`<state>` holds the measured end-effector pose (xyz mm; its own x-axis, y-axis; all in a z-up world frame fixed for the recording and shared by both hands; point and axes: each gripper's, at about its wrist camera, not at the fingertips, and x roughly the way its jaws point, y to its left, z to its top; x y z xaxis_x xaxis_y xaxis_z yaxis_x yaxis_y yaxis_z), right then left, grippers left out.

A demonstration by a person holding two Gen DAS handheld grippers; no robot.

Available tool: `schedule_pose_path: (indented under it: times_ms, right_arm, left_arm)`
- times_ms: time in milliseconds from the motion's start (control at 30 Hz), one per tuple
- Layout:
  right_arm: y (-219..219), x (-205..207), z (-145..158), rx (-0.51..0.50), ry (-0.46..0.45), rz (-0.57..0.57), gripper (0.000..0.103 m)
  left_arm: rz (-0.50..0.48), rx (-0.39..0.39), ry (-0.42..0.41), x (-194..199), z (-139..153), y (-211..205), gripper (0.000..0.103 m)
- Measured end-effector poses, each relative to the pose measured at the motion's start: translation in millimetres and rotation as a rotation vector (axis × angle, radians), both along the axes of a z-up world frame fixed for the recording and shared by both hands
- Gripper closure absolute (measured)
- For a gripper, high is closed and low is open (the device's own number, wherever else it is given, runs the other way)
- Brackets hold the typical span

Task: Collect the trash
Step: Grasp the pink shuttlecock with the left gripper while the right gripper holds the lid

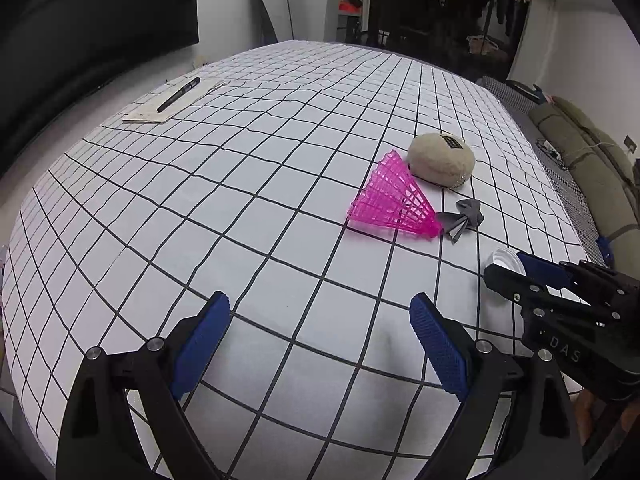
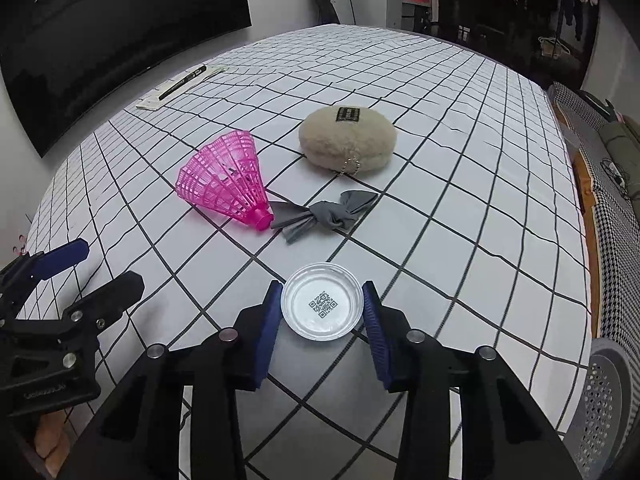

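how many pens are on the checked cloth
1: a black pen lying on a sheet of paper at the cloth's far left edge; none seem hidden.

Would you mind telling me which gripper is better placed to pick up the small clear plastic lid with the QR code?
Right. The right gripper already brackets the clear plastic lid, while the left gripper hangs open over bare checked tablecloth.

The right gripper (image 2: 322, 307) brackets a clear round lid (image 2: 322, 305) bearing a QR code, its blue fingers (image 2: 267, 332) touching the rim on both sides. Beyond lie a pink shuttlecock (image 2: 226, 178), grey bow (image 2: 320, 216) and beige plush pouch (image 2: 347, 138) on the checked tabletop (image 2: 460, 220). The left gripper (image 2: 86, 268) stands open at far left.
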<state>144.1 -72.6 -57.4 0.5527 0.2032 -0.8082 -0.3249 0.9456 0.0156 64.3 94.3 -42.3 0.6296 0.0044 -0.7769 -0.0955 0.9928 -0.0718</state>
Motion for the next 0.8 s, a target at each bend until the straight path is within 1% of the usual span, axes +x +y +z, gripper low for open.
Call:
schedule_pose_path:
  times_ms: [200,333,500,633,800]
  right_arm:
    - [-27,-18,8,0.018,-0.031,-0.066,0.064]
    - [-43,-29,10,0.028,-0.043,-0.107,0.064]
    - [-52,-37,12,0.045,-0.047,-0.126,0.064]
    - [-56,-41,10,0.06,-0.041,-0.139,0.064]
    - [-57,-45,8,0.071,-0.035,-0.137,0.064]
  left_arm:
    - [-0.021,0.013,-0.008,18,8,-13,0.013]
    - [-0.038,0.001,0.003,35,12,-19,0.013]
    - [-0.034,-0.016,0.02,55,13,-24,0.013]
    - [-0.024,0.006,0.009,69,13,-29,0.013]
    - [0.004,-0.002,0.044,91,4,-29,0.013]
